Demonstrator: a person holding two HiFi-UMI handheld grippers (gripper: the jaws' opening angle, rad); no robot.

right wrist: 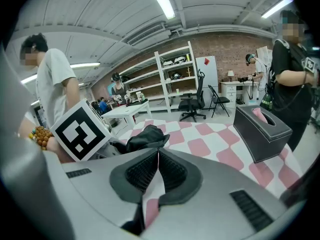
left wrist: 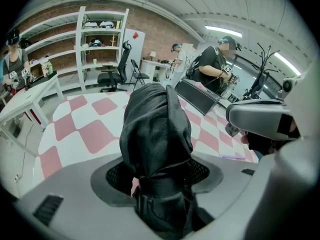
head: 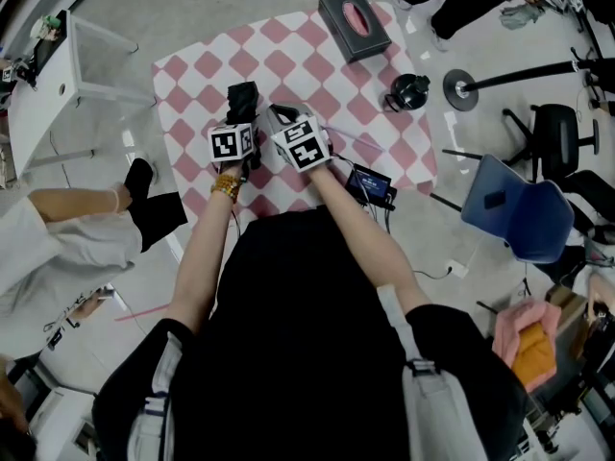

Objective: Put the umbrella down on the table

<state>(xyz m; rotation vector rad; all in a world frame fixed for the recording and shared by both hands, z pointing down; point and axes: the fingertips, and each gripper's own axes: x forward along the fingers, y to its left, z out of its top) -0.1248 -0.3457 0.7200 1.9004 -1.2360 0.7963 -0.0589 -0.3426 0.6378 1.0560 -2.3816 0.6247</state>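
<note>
Left gripper view tells the story: the left gripper has its jaws clamped on a folded black umbrella, strap and all, and the bundle sticks straight out along the jaws over the pink-checked table. From the head view, the umbrella hangs over the cloth well to the near-left of the tissue box, and the left gripper carries it alone. The right gripper sits just beside it, on the side toward the tissue box. Over to the right gripper view: this claw is closed pad to pad with nothing in it, only checked cloth showing past the tips, and the umbrella lies off to its left. Whether the umbrella touches the cloth is hard to call from here; it looks carried, so I'd put us at the set-down step, not yet done. Next move, by my read: lower the left claw until the bundle rests flat on the cloth, open the jaws, and draw back clear of the fabric without snagging the strap.
</note>
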